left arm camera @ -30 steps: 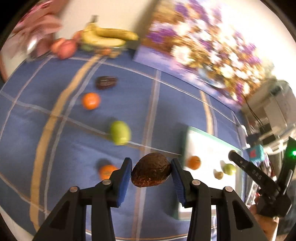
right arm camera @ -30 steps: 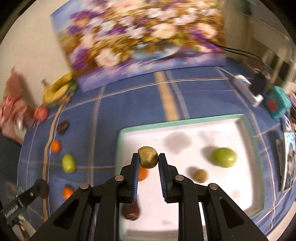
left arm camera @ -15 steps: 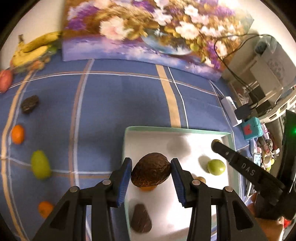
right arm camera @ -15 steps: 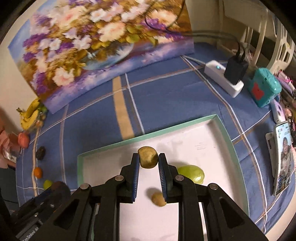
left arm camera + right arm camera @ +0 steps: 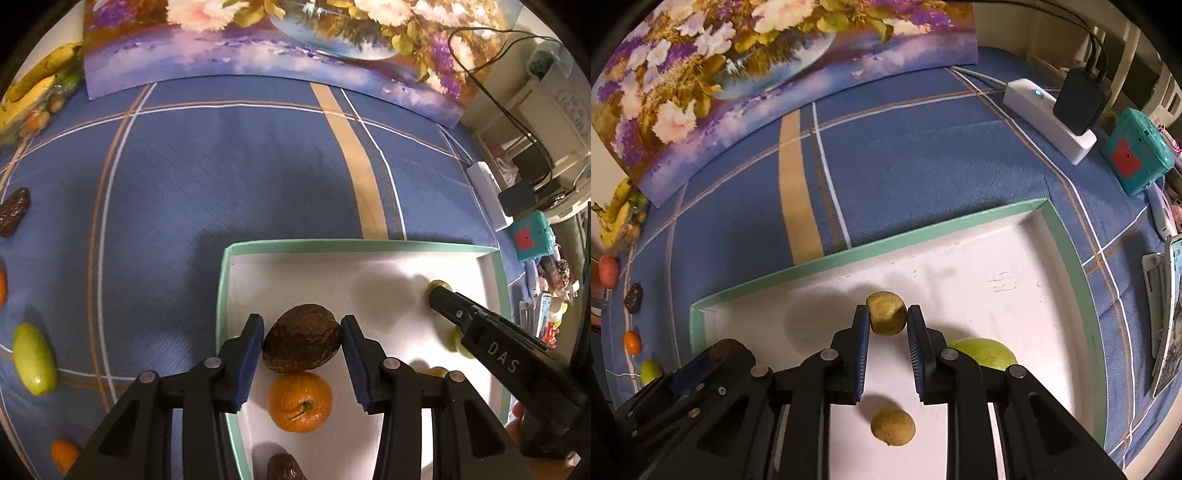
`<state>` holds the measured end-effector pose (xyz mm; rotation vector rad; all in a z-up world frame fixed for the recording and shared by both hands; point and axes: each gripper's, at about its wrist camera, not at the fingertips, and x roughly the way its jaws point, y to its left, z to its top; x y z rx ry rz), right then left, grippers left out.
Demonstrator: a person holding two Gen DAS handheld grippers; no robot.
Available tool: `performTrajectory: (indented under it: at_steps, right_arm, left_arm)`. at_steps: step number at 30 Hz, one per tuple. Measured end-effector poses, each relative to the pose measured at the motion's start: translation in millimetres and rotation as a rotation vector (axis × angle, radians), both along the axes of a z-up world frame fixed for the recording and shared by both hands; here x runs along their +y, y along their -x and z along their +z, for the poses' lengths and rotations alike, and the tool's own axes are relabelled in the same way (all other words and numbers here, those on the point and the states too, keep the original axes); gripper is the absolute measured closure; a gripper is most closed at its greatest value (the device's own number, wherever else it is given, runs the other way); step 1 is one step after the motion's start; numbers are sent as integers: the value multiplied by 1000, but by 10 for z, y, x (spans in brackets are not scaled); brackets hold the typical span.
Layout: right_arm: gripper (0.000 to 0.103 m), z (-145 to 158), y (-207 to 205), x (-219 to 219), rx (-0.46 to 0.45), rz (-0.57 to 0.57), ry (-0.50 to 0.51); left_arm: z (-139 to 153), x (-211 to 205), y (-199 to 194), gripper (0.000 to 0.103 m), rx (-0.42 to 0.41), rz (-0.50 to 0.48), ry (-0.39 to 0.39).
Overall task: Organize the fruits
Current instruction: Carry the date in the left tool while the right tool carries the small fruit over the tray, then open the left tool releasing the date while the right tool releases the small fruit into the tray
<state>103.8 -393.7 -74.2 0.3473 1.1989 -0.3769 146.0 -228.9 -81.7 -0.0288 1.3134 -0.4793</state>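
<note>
— What are your two grippers doing?

— My left gripper (image 5: 302, 360) is clamping a dark brown avocado (image 5: 301, 338) over the near left part of the white tray (image 5: 406, 245), just above an orange (image 5: 300, 401) lying inside. My right gripper (image 5: 887, 345) is squeezing a small tan fruit (image 5: 886, 313) above the tray floor.

— What else is sitting in the tray?

— I'm seeing a second tan fruit (image 5: 893, 427) beneath the right jaws and a green fruit (image 5: 988, 353) beside them. More fruit is lying on the blue cloth (image 5: 221, 166) to the left.

Bare white tray (image 5: 979, 280) floor ahead, orange (image 5: 300, 401) and small yellow-brown fruit (image 5: 893, 427) below (close under tools)
</note>
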Motion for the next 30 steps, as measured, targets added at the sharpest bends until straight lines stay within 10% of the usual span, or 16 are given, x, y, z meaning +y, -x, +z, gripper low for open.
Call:
performTrajectory:
  at_steps: [27, 30]
  right_arm:
    - [81, 539, 200, 142, -101, 23, 64]
    - [68, 621, 245, 185, -123, 32, 62]
  left_arm:
    - [558, 350, 72, 55, -81, 57, 66]
    - [574, 437, 87, 50, -96, 81, 41]
